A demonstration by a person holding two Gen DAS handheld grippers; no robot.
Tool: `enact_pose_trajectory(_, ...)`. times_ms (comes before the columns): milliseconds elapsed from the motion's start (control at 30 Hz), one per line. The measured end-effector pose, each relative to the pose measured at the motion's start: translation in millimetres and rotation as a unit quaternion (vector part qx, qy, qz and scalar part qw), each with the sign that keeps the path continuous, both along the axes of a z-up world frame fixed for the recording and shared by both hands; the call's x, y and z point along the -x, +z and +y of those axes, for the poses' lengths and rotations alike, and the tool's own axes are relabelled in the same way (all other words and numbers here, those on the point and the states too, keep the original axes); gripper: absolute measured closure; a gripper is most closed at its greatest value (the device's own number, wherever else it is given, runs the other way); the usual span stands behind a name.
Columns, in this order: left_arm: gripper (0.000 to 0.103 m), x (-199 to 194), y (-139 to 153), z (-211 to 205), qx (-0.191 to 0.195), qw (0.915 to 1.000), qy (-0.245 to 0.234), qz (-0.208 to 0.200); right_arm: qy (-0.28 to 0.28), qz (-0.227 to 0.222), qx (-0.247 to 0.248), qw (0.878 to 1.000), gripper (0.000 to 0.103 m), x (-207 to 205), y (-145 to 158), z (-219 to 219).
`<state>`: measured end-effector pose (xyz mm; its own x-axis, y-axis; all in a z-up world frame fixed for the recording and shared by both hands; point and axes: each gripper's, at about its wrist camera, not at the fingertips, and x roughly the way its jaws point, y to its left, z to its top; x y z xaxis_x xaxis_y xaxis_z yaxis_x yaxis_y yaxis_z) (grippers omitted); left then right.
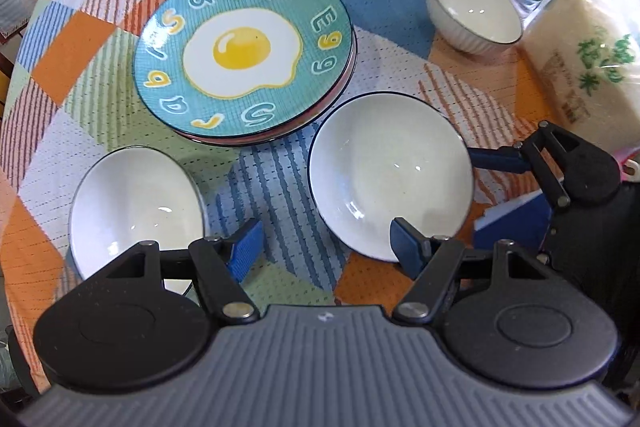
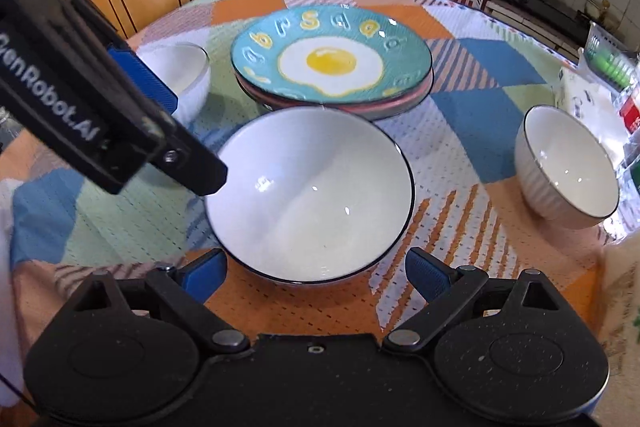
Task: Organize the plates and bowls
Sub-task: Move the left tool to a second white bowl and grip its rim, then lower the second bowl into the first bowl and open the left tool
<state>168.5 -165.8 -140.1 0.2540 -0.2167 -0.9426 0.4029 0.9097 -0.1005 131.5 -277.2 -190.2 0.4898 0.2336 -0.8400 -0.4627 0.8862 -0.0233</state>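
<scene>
White bowl (image 2: 310,195), thin dark rim

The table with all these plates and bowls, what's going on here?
A person is holding two handheld grippers over a round table with a patchwork cloth, sorting dishes. The right gripper is open, its blue fingers either side of the near rim of a wide white bowl with a dark rim, not gripping. The left gripper is open too, between that bowl and a second white bowl, holding nothing. The teal fried-egg plate tops a stack behind them. A ribbed white bowl stands apart.
</scene>
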Motion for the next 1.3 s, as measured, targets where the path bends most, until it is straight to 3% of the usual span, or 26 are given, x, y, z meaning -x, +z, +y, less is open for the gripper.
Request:
enact_pose_trajectory(267, 0.041, -19.6, -22.8, -7.8, -0.010, 0.9992, 0.029, -0.026, 0.014, -0.031, -0.011, 0.999, 0.005, -2.4, -19.0, 7.3)
enact_pose_trajectory(367, 0.065, -23.7, -30.2, -5.1, 0.000, 0.9991, 0.038, -0.020, 0.016, -0.045, -0.013, 0.999, 0.004, -3.2, -25.0, 8.6)
enact_pose_trajectory(433, 0.088, -24.8, -35.2, -3.4, 0.011, 0.9990, 0.042, -0.005, 0.016, -0.050, -0.020, 0.998, 0.004, -1.6, -25.3, 7.1)
enact_pose_trajectory(467, 0.093, -25.8, -38.6, -2.7, 0.018, 0.9989, 0.041, 0.009, 0.017, -0.055, -0.021, 0.998, 0.004, -0.1, -25.0, 6.6)
enact_pose_trajectory(600, 0.094, -24.3, -43.6, 0.9, 0.030, 0.9983, 0.048, 0.014, 0.020, -0.072, -0.025, 0.997, 0.005, 5.2, -26.5, 5.5)
enact_pose_trajectory(767, 0.095, -9.9, -31.3, 0.1, 0.013, 0.9994, 0.032, -0.007, 0.017, -0.065, -0.037, 0.997, 0.005, 7.8, -20.0, 6.7)
enact_pose_trajectory(1300, 0.094, 30.3, 66.0, 42.5, -0.003, 0.9970, 0.021, -0.075, 0.027, -0.106, -0.061, 0.992, 0.005, 30.5, 57.5, 41.0)
